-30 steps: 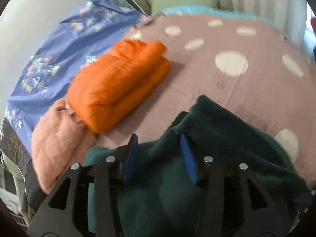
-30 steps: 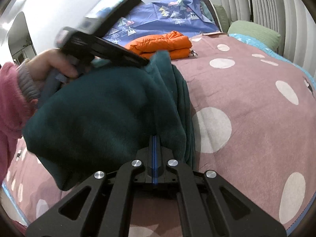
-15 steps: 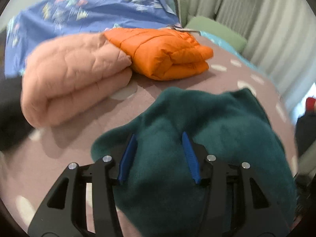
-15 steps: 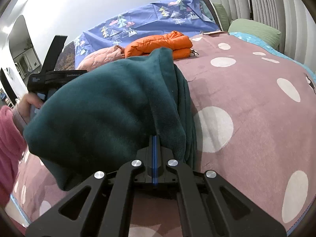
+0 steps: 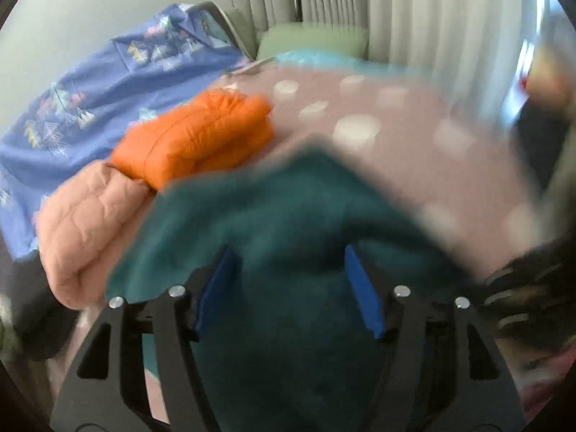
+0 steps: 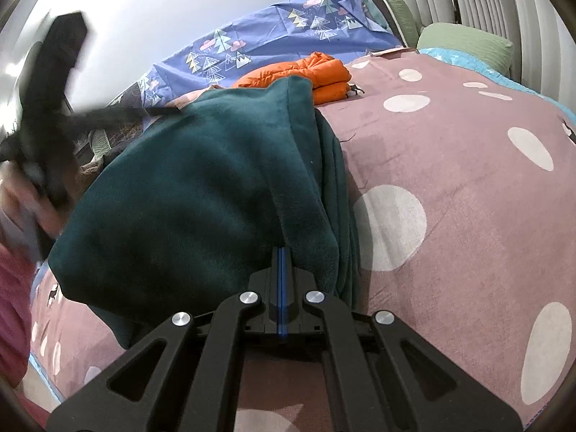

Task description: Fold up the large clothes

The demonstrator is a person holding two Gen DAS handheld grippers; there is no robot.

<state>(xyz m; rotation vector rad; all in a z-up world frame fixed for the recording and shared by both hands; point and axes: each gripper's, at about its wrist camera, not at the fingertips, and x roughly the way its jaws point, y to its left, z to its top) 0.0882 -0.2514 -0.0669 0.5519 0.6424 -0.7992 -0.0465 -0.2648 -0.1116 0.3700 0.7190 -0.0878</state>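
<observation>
We judge the teal fleece (image 6: 201, 187) soft, bulky and limp — right gripper (image 6: 282, 262) pinches its lower-centre edge, left gripper (image 5: 288, 288) spread above it.

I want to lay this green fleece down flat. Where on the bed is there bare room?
Bare bedspread lies right of the green fleece, running up toward the green pillow. It is crowded at the far left, where the orange jacket and pink jacket sit against the blue sheet.
</observation>
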